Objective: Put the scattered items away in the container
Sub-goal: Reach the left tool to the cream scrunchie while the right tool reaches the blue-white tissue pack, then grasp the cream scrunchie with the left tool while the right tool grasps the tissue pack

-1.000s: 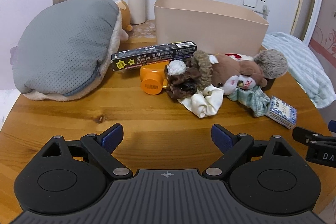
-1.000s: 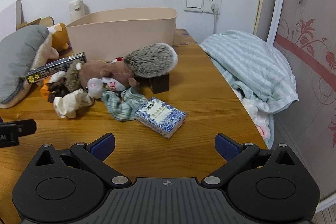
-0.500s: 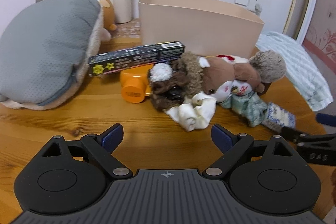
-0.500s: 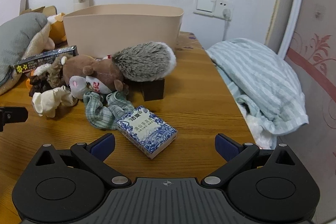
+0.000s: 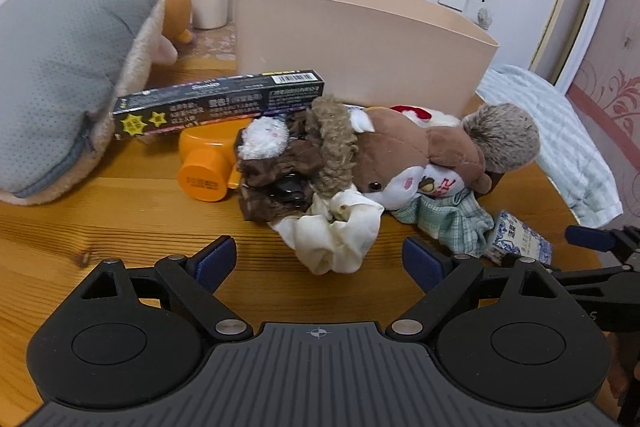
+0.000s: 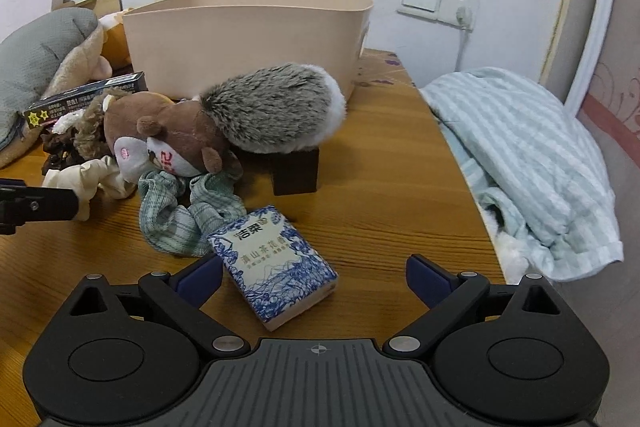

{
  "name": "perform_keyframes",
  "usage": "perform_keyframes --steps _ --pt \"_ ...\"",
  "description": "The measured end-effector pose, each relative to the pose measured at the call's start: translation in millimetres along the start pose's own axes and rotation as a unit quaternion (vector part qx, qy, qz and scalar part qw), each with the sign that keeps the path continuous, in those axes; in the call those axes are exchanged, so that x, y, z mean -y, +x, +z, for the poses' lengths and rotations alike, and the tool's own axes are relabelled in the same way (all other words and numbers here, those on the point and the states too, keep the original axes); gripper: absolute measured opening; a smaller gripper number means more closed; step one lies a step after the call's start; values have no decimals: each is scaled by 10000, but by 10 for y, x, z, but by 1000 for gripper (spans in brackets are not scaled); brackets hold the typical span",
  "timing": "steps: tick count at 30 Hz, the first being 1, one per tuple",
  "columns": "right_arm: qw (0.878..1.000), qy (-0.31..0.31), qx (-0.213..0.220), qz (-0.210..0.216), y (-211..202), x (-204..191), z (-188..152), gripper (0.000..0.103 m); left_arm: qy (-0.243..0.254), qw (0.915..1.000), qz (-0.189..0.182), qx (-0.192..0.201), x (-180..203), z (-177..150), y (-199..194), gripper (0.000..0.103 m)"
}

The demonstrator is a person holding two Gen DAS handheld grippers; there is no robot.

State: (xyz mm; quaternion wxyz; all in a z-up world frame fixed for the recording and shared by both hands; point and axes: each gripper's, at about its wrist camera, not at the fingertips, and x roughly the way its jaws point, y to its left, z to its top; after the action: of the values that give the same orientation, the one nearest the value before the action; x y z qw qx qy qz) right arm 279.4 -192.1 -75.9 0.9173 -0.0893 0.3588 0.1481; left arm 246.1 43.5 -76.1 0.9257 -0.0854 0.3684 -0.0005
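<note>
Low in the centre of the right wrist view, your right gripper (image 6: 314,273) has its jaws spread wide with the blue-and-white tissue pack (image 6: 276,265) lying slantwise between the blue pads, nearer the left one and, as far as can be seen, not yet touched. That wide stance suits the pack, which lies flat on the wooden table (image 6: 384,187), though it may pivot as you close.

Lower centre of the left wrist view, your left gripper (image 5: 320,259) is just as wide and holds nothing. The cream scrunchie (image 5: 336,239) sits right between its tips, so it looks lined up for that soft piece.

Behind, across the middle of both views, the rest stays heaped: a green checked cloth (image 6: 180,215), a squirrel plush (image 6: 224,123), a brown furry scrunchie (image 5: 288,171), an orange bottle (image 5: 206,163) and a long black box (image 5: 220,99) propped on top.

At the upper centre stands the beige container (image 6: 248,39), upright behind the heap. Its inside is hidden by its wall, so you cannot tell what it holds.
</note>
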Motion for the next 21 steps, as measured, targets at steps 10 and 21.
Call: perform_keyframes --steps 10,21 --pt "9993 14 -105 358 170 63 29 91 -112 9998 -112 -71 2 10 164 71" --pt "9985 -80 -19 541 132 25 67 54 4 9999 -85 -117 35 -13 195 31"
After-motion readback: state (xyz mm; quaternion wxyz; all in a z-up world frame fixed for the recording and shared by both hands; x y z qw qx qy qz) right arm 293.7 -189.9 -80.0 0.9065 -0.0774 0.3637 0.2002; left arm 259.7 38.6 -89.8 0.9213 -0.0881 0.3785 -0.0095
